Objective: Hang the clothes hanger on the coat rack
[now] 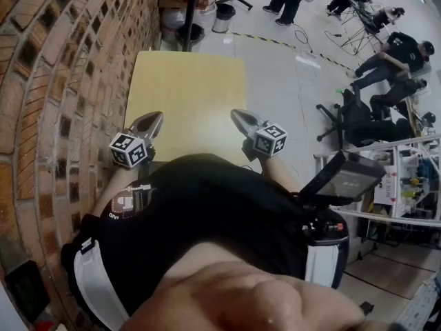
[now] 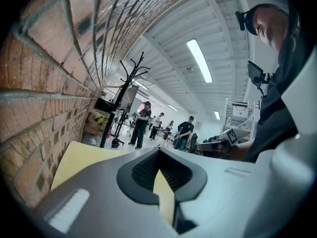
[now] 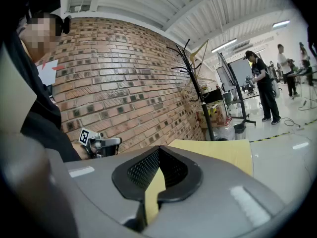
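Note:
The black coat rack (image 1: 189, 11) stands on the floor past the far end of the yellow table (image 1: 193, 81), next to the brick wall. It also rises in the left gripper view as the coat rack (image 2: 123, 99), and in the right gripper view as the coat rack (image 3: 197, 90). I make out no clothes hanger in any view. My left gripper (image 1: 149, 123) and right gripper (image 1: 240, 118) hover side by side over the table's near end, pointing toward the rack. The left gripper (image 2: 158, 151) and right gripper (image 3: 158, 149) are both shut, with nothing between the jaws.
The brick wall (image 1: 62, 67) runs close along the table's left side. Bins (image 1: 223, 16) and boxes sit by the rack's foot. Several people and office chairs (image 1: 351, 112) occupy the floor at the right, beside a metal shelving unit (image 1: 406, 178).

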The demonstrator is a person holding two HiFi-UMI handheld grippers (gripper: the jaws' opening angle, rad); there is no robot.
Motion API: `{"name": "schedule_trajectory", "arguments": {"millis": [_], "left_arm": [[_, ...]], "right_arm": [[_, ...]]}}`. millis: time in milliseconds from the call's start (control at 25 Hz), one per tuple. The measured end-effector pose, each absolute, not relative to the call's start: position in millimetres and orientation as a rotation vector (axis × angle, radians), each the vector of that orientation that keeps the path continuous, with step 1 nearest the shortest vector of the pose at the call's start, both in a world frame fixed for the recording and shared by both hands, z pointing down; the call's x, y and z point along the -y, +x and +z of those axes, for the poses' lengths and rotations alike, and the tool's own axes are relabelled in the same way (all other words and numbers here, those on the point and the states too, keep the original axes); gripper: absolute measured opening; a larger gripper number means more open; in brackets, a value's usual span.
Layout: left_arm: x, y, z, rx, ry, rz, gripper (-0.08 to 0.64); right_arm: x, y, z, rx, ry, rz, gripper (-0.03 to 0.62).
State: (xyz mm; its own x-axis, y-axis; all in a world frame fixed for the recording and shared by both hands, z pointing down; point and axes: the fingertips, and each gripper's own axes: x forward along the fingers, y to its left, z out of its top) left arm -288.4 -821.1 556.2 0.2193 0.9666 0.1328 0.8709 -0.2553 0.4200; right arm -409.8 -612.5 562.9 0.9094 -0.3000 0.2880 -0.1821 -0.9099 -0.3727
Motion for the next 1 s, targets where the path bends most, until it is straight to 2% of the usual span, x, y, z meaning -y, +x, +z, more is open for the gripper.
{"name": "schedule_trajectory", "arguments": {"millis": [280,760,1000], "left_arm": [[775,-316,549,-1.717,2.311,0.498,0.000],[616,-427,543,-1.737,2.271,0.503,0.000],[595,-439,543,-1.789,2.253,0.513,0.000]], "right_arm": [[549,-445,560,-0.361,-2.736,-0.455,0.014],[405,-531,561,-0.408,-2.750,-0.481,0.014],[387,-549,563,-0.361,-2.723,-0.454,0.014]]}}
